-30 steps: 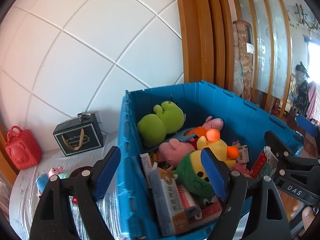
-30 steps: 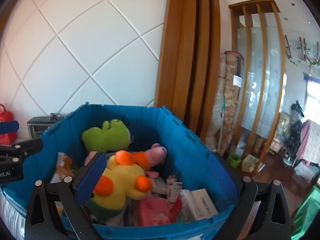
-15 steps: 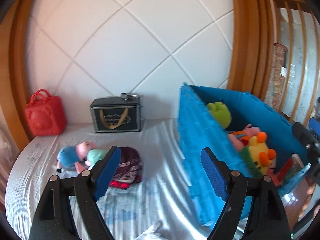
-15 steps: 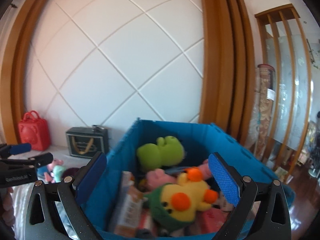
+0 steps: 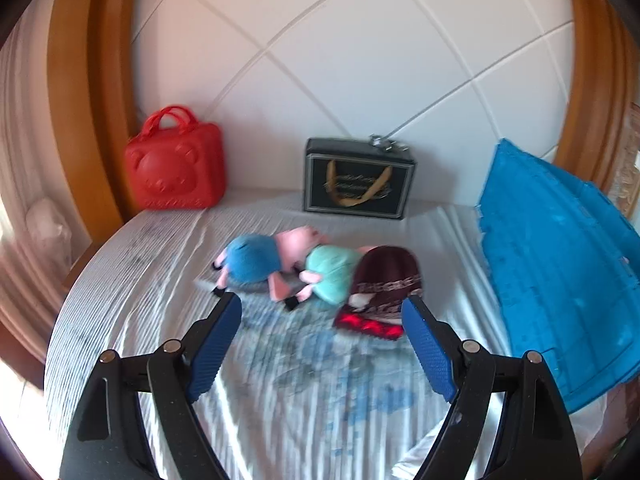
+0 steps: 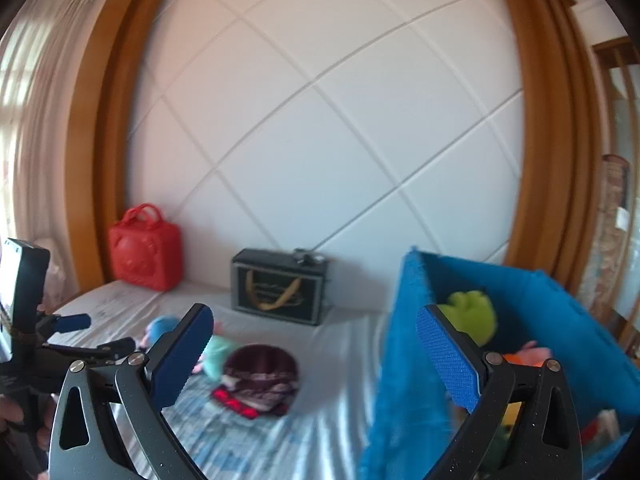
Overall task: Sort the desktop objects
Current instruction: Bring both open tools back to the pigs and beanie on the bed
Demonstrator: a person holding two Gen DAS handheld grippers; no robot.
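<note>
Both grippers, left gripper (image 5: pixel 322 334) and right gripper (image 6: pixel 314 354), are gaping empty over a rumpled striped sheet (image 5: pixel 280 392), soft plush pigs (image 5: pixel 280 262) and a knitted maroon hat (image 5: pixel 386 280) lying just ahead.

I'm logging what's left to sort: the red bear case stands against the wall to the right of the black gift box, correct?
Not quite: the red bear case stands against the wall to the left of the black gift box, as the left wrist view shows.

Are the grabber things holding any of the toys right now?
No. The left gripper and the right gripper are both open and empty. The pig plush toys lie untouched on the bed.
</note>
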